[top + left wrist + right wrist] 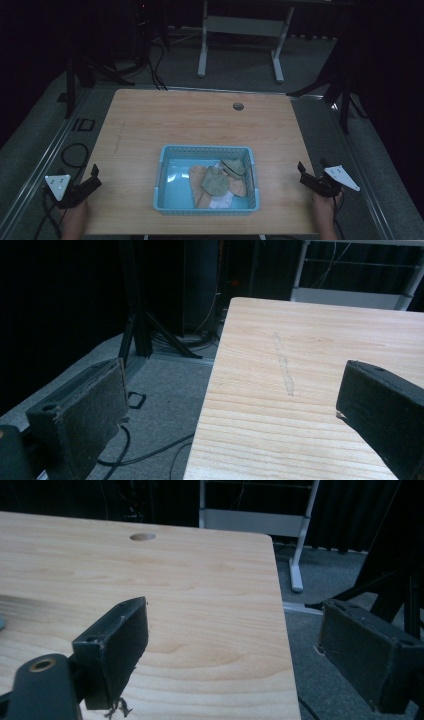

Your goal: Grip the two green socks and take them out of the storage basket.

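The pale wooden worktop (200,120) carries a light blue slotted basket (165,175) near its front edge, about midway across; inside the basket lies a loose heap of tan and olive cloth pieces (217,182), gathered toward its right half; the left tongs (92,179) hang at the worktop's left edge, jaws wide apart with nothing between them; the right tongs (306,174) sit at the right edge, likewise spread and empty; both stand well apart from the basket.
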Demonstrator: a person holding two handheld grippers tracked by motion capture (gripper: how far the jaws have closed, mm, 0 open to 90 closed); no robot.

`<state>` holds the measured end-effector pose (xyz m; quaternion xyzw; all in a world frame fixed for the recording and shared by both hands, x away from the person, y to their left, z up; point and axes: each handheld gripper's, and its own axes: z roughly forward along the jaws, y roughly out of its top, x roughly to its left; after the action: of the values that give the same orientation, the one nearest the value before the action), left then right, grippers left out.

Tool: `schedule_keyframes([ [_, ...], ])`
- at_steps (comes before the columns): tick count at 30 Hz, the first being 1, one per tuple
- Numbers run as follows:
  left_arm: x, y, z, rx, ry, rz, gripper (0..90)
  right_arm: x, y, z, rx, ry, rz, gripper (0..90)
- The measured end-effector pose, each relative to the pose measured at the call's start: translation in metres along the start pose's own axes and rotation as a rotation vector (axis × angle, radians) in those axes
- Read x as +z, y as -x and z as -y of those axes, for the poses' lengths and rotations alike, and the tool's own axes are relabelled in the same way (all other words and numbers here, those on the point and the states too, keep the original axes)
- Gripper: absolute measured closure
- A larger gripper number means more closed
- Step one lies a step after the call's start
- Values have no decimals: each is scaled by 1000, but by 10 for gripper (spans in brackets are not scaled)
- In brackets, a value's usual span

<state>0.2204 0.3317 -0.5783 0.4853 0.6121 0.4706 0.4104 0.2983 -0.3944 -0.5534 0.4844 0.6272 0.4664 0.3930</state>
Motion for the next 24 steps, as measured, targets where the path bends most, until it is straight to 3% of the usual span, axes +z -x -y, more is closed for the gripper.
schedule_keyframes([
  [2,0,0,0,4,-6,-1,4,-1,1,-2,-2,-5,19,126],
  [10,1,2,0,21,-19,4,4,-7,5,-17,-11,6,7,120],
  [11,1,1,0,19,-20,3,4,-10,8,-24,7,22,-23,120],
  [16,1,1,0,16,-19,6,4,-14,10,-31,-2,-2,-56,119],
  [20,1,1,0,14,-21,6,4,-14,14,-34,-33,-79,-209,122],
  [22,1,1,0,14,-21,11,4,-16,14,-34,-50,-87,-228,129],
  [23,1,1,0,16,-22,11,4,-17,16,-35,-68,-121,-277,132],
  [24,1,1,0,16,-22,14,4,-18,16,-36,-82,-136,-290,134],
])
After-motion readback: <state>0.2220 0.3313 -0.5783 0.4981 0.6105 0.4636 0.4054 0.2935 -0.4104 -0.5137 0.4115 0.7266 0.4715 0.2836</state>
